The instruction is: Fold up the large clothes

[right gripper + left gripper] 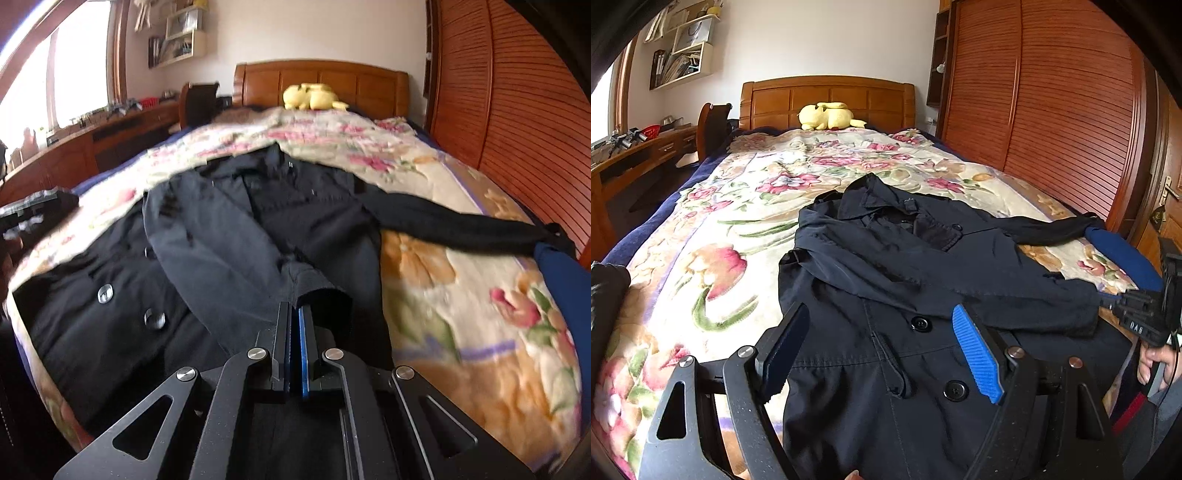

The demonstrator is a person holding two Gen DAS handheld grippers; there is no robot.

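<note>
One dark navy coat [886, 266] is lying front-up on the near half of the bed [713, 229], collar toward the far headboard [827, 99], hem running off toward the near edge. Its left sleeve [923, 273] is lying folded across the chest, slanting toward the right, while the other sleeve [1052, 229] is stretching out flat to the right over the floral blanket [738, 192], its cuff reaching a blue cushion [1123, 258] at the bed's right edge. Large black buttons [921, 324] are showing down the front.

In the right wrist view, the right gripper [295, 314] is sitting clenched, its blue pad [303, 350] pressed against the dark one, and it appears to be pinching the cuff end of the folded sleeve [310, 286], though motion blur is making the exact contact hard to read. The left gripper [882, 354] is hovering released above the coat's lower front, blue pad [977, 354] and dark pad [785, 350] standing well apart with the buttoned placket between them, neither one clearly touching the cloth.

At the far end, a yellow plush toy [827, 116] is resting against the headboard. A wooden desk [639, 151] is running along the left wall beneath wall shelves [679, 48], and a slatted wooden wardrobe [1052, 103] is lining the right side.
</note>
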